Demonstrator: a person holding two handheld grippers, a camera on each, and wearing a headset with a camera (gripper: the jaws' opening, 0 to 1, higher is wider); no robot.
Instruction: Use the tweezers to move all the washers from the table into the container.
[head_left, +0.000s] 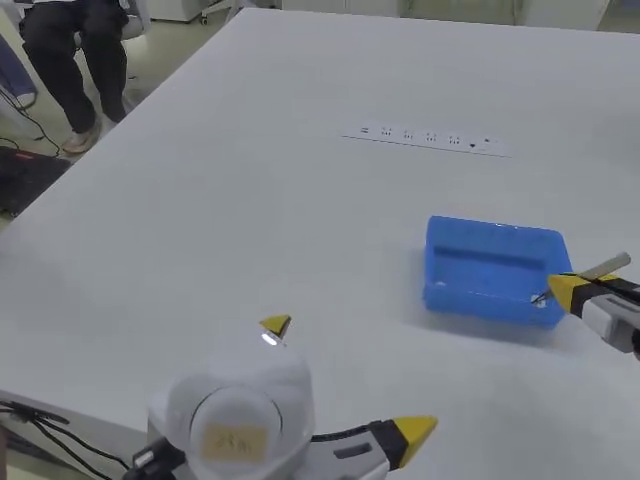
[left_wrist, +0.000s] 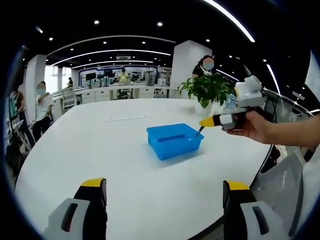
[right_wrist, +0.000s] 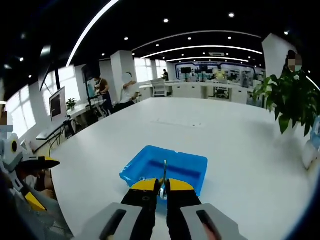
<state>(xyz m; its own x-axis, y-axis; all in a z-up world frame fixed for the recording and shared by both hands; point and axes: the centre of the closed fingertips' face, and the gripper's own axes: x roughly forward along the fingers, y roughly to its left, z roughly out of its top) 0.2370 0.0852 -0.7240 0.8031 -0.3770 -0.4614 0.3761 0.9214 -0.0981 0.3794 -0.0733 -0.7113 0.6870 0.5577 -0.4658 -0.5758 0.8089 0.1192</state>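
A blue rectangular container (head_left: 495, 270) stands on the white table (head_left: 250, 200), to the right of the middle. My right gripper (head_left: 575, 292) comes in from the right edge, shut on thin metal tweezers (right_wrist: 164, 172). The tweezers' tips (head_left: 540, 298) hang over the container's near right corner; whether they hold a washer is too small to tell. In the left gripper view the container (left_wrist: 174, 140) lies ahead, with the right gripper (left_wrist: 215, 121) above its right end. My left gripper (head_left: 345, 378) is open near the table's front edge, with nothing between its fingers.
A flat white power strip (head_left: 425, 138) lies on the table beyond the container. A person (head_left: 75, 50) stands off the table's far left corner, and black cables (head_left: 40, 430) hang at the front left edge. A potted plant (left_wrist: 207, 87) stands behind the table.
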